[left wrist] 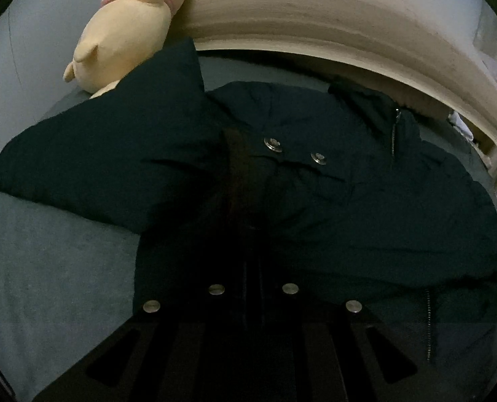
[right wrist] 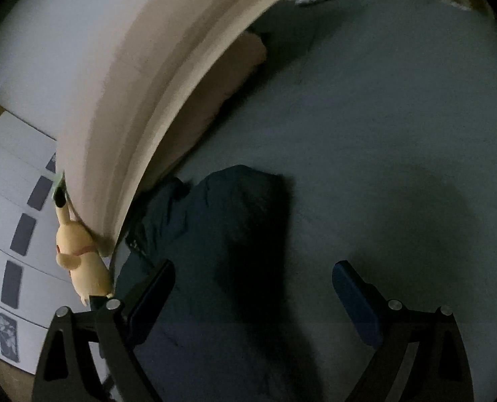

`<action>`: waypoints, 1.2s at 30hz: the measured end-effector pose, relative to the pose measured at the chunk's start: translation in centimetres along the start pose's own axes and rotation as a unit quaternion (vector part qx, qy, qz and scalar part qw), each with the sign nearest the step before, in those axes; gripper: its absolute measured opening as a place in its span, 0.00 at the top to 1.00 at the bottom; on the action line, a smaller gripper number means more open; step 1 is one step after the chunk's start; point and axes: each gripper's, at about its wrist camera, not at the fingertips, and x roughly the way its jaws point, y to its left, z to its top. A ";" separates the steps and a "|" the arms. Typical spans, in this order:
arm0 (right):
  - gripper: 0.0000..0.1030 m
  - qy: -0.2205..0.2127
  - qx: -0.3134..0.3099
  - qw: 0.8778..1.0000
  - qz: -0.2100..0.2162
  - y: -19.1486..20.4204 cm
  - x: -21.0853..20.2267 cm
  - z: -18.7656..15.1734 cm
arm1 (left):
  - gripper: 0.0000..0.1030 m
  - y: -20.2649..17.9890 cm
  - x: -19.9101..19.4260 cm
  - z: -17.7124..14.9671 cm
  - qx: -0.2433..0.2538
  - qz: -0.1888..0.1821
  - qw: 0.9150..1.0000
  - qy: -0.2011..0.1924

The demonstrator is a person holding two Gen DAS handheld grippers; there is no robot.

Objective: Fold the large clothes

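Left gripper (left wrist: 251, 268) jaws clenched, pinching jacket (left wrist: 315, 201) at lower centre; right gripper (right wrist: 253, 296) gaping wide, empty. We are seeing jacket body stretching toward frame's upper right.

Your left wrist view looks steeply down, close over the dark jacket (left wrist: 315, 184); your right wrist view looks down across the bed (right wrist: 382, 117); both share the jacket, plush toy (left wrist: 127, 30) and headboard (left wrist: 315, 23)
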 end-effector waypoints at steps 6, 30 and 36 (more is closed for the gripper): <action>0.88 0.021 -0.051 0.998 -0.040 2.1 4.3 0.4 | 0.94 -0.1 0.2 0.4 0.007 -0.009 1.000 -0.001; 0.32 -0.007 -0.112 0.982 -0.154 4.1 -0.4 -7.8 | 0.90 -1.6 0.7 0.9 0.080 0.020 0.997 -0.004; 0.18 -0.091 -0.170 0.975 -0.110 9.8 -5.5 -11.6 | 0.29 0.5 -5.3 1.4 0.070 -0.042 0.996 -0.032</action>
